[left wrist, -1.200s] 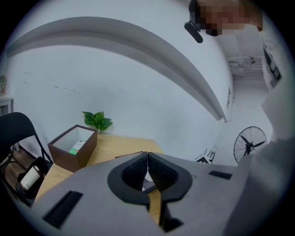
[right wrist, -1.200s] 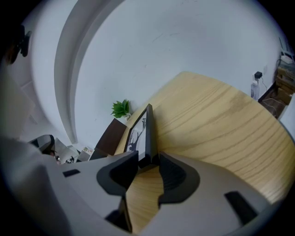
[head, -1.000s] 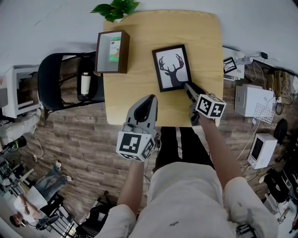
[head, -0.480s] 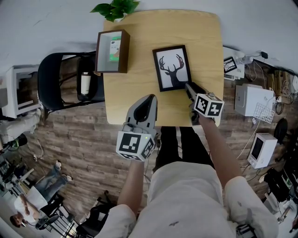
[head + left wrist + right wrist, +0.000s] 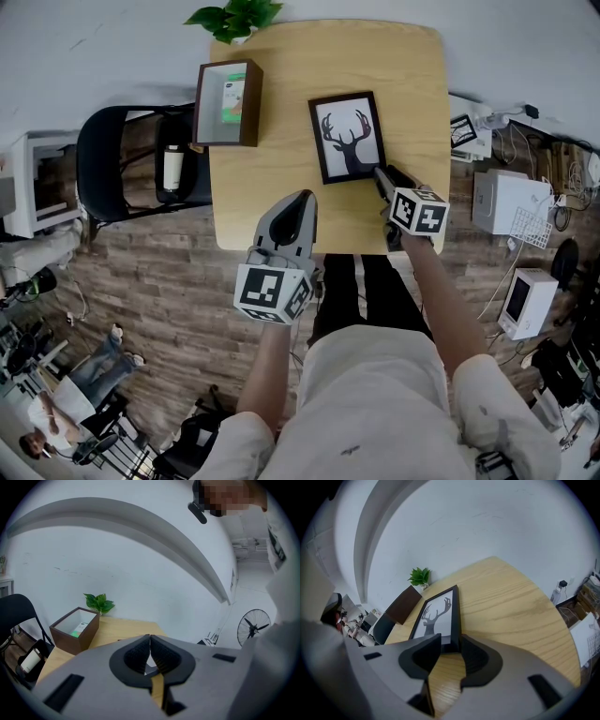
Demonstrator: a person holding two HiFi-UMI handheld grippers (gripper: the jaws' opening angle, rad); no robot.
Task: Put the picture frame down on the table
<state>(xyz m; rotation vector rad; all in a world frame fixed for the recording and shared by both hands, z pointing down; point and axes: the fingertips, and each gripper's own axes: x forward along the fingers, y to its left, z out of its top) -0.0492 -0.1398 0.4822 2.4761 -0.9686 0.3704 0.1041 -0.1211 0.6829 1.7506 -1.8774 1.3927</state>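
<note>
The black picture frame (image 5: 348, 137) with a deer silhouette lies on the right half of the round-cornered wooden table (image 5: 394, 66), flat or nearly so. My right gripper (image 5: 380, 173) is at its near right corner. In the right gripper view the picture frame (image 5: 438, 613) has its black right border between the jaws, and the right gripper (image 5: 450, 641) is shut on it just above the table (image 5: 506, 597). My left gripper (image 5: 302, 199) hovers over the table's front edge, left of the frame. In its own view the left gripper (image 5: 150, 637) is shut, pads touching, holding nothing.
A dark brown open box (image 5: 225, 103) stands at the table's back left, with a small green plant (image 5: 234, 17) behind it. A black chair (image 5: 122, 164) sits left of the table. White equipment and cables (image 5: 506, 202) lie on the floor to the right.
The picture frame and my right gripper have shifted slightly to the right over the table. The left gripper has stayed in place.
</note>
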